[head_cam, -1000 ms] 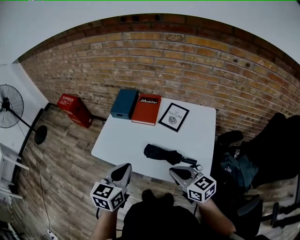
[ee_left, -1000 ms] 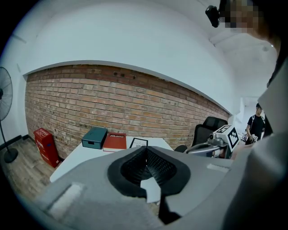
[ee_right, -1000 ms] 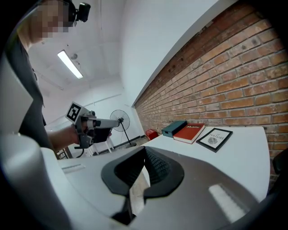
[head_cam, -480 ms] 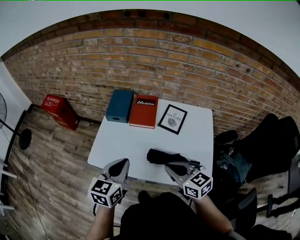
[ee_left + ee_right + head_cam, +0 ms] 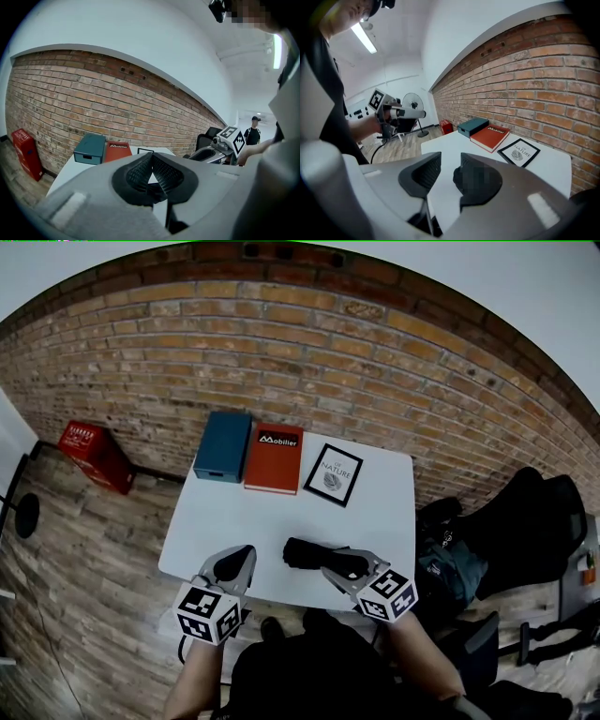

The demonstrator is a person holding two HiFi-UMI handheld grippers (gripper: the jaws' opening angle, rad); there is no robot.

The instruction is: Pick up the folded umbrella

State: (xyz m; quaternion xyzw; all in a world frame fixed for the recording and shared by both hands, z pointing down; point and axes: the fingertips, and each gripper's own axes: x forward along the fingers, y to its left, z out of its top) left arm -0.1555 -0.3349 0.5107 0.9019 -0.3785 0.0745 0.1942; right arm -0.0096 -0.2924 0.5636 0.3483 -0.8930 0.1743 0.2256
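The folded black umbrella [image 5: 311,553] lies across the white table's [image 5: 225,521] near half. My right gripper [image 5: 350,569] hovers just above the umbrella's right end; its jaws are opening, with a gap and only bare tabletop showing between them in the right gripper view [image 5: 449,169]. I cannot tell whether it touches the umbrella. My left gripper [image 5: 238,562] is over the table's near edge, left of the umbrella and apart from it. In its own view the left gripper [image 5: 151,158] has its ribbed pads meeting at the tips, holding nothing.
A blue box [image 5: 223,458], a red book [image 5: 273,457] and a framed print [image 5: 333,474] line the table's far side by the brick wall. Black bags [image 5: 506,521] sit right of the table. A red crate [image 5: 90,452] stands on the floor at left.
Both grippers have moved forward over the table's near edge. The right gripper now overlaps the umbrella's right end, and its jaws have parted.
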